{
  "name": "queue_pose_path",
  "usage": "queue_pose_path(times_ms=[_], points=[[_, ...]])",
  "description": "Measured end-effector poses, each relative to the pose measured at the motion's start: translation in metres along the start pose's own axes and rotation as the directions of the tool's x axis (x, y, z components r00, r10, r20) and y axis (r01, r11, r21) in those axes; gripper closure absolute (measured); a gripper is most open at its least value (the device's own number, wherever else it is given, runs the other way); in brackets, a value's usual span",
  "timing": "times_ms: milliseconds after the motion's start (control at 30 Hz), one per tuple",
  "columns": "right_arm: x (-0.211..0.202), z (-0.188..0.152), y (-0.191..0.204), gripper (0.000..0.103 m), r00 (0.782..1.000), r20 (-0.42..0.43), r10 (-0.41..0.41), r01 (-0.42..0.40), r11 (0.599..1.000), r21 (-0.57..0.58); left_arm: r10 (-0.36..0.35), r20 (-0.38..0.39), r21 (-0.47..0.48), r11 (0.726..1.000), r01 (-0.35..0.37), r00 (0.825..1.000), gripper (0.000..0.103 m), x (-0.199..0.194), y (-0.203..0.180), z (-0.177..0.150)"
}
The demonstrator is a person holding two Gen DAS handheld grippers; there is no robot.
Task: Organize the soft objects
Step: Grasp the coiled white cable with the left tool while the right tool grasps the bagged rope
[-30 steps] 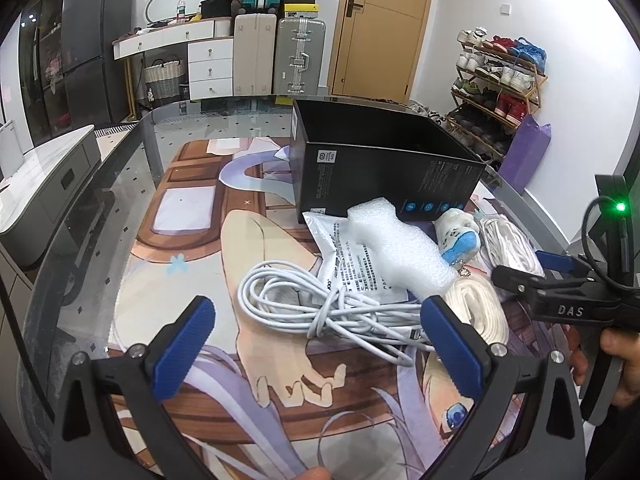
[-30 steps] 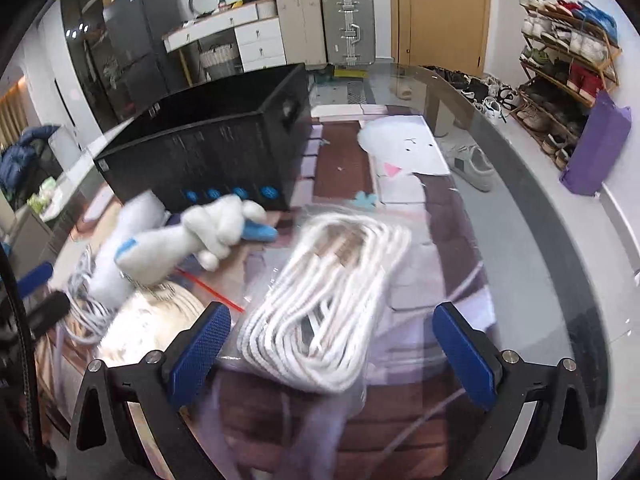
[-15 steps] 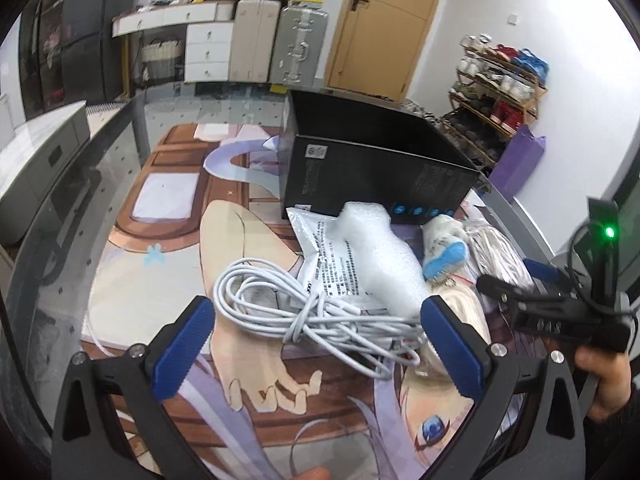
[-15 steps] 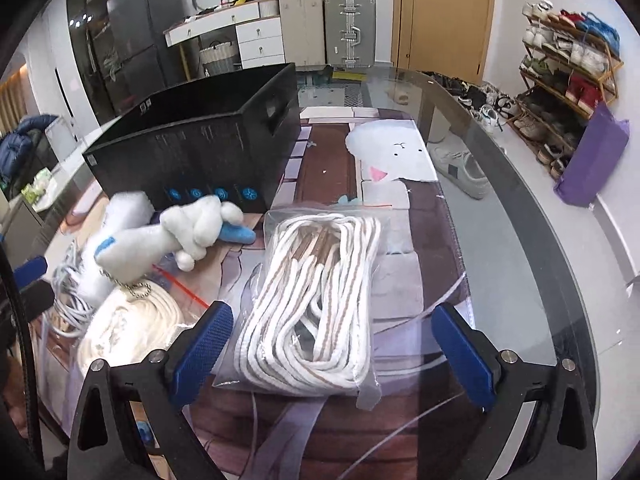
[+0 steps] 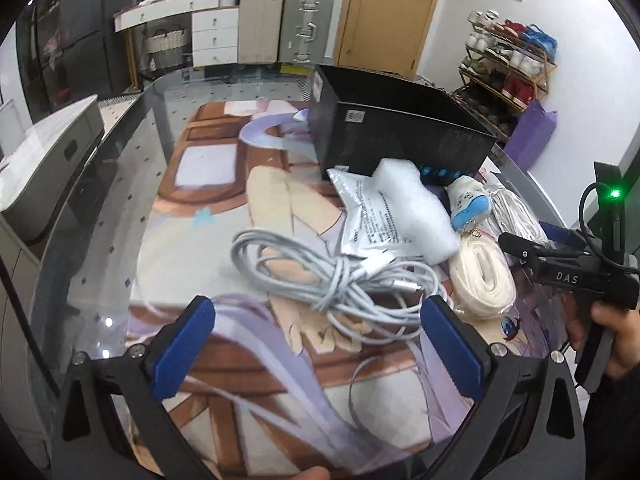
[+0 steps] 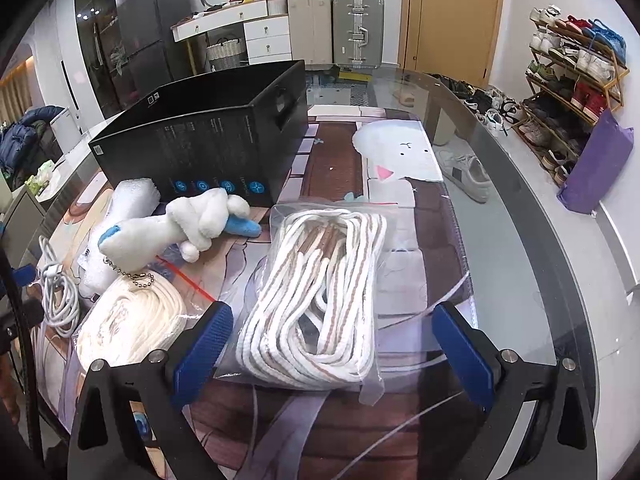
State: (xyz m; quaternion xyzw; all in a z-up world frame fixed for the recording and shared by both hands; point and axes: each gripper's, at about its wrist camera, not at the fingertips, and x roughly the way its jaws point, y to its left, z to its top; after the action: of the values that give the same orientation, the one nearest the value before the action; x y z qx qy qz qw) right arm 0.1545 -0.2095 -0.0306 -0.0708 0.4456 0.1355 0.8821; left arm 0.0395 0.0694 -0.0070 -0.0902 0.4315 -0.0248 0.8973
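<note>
A black open box (image 5: pixel 400 128) (image 6: pixel 216 148) stands mid-table. In front of it lie a tangled white cable (image 5: pixel 340 276) (image 6: pixel 58 284), a silver pouch (image 5: pixel 368 216), a white foam piece (image 5: pixel 416 208) (image 6: pixel 132 196), a white-and-blue plush toy (image 5: pixel 468 200) (image 6: pixel 176 232), a cream rope coil (image 5: pixel 484 276) (image 6: pixel 132 320) and a bagged striped rope (image 6: pixel 320 300) (image 5: pixel 516 212). My left gripper (image 5: pixel 316 348) is open just short of the cable. My right gripper (image 6: pixel 332 352) is open over the near end of the bagged rope, holding nothing.
The glass table (image 6: pixel 520 208) has a printed mat (image 5: pixel 224 216) under it and a curved edge to the right. The other gripper, held by a hand (image 5: pixel 616 340), sits at the right of the left wrist view. A shoe rack (image 6: pixel 576 76) and suitcases (image 6: pixel 356 28) stand beyond.
The left gripper has swung left and pulled back a little, so the cable now sits right of centre. The right gripper has steadied over the bagged rope. Both stay open.
</note>
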Motion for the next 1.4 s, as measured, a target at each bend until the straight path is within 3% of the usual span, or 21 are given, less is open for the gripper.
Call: queue_pose_path(times_ms=[200,500,767,933,1067,1167,1233,1300,1367,1400], points=[[0.0,0.0,0.001,0.001,1.0,0.0,0.005,-0.005,1.0,-0.003,-0.049,-0.013,-0.116,0.992,0.047,0.999,0.0,0.015,0.004,0.008],[0.001,0.0,0.003,0.001,1.0,0.003,0.012,-0.012,1.0,-0.006,-0.138,-0.004,-0.279,0.951,0.132,0.99,0.0,0.035,0.007,0.031],[0.0,-0.001,0.001,0.001,1.0,0.007,0.023,-0.023,1.0,-0.003,-0.165,0.0,-0.257,0.953,0.159,0.986,0.0,0.032,0.01,0.028],[0.0,-0.001,0.0,0.001,1.0,0.006,0.02,-0.02,1.0,-0.009,-0.083,0.016,-0.251,0.964,0.084,0.996,0.0,0.034,0.007,0.029],[0.0,-0.001,0.0,0.001,1.0,0.006,0.02,-0.019,1.0,-0.013,0.03,-0.015,-0.144,0.989,-0.032,0.999,0.0,0.041,-0.01,0.029],[0.0,-0.001,0.0,0.002,1.0,0.0,0.021,-0.021,0.999,-0.029,0.122,-0.024,-0.075,0.989,-0.124,0.992,0.002,0.043,-0.015,0.023],[0.0,-0.001,-0.002,0.002,1.0,-0.002,0.021,-0.021,1.0,-0.022,0.165,-0.016,-0.032,0.986,-0.166,0.986,0.011,0.041,-0.014,0.018],[0.0,-0.001,-0.003,0.002,1.0,-0.002,0.018,-0.018,1.0,-0.014,0.162,-0.009,-0.01,0.987,-0.162,0.987,0.017,0.038,-0.011,0.015],[0.0,0.0,-0.005,0.002,1.0,-0.003,0.018,-0.018,1.0,0.004,0.172,-0.002,0.003,0.985,-0.172,0.985,0.03,0.033,-0.006,0.014],[0.0,0.0,-0.005,0.002,1.0,-0.001,0.016,-0.016,1.0,0.012,0.174,0.008,0.011,0.985,-0.174,0.985,0.042,0.032,-0.004,0.013]])
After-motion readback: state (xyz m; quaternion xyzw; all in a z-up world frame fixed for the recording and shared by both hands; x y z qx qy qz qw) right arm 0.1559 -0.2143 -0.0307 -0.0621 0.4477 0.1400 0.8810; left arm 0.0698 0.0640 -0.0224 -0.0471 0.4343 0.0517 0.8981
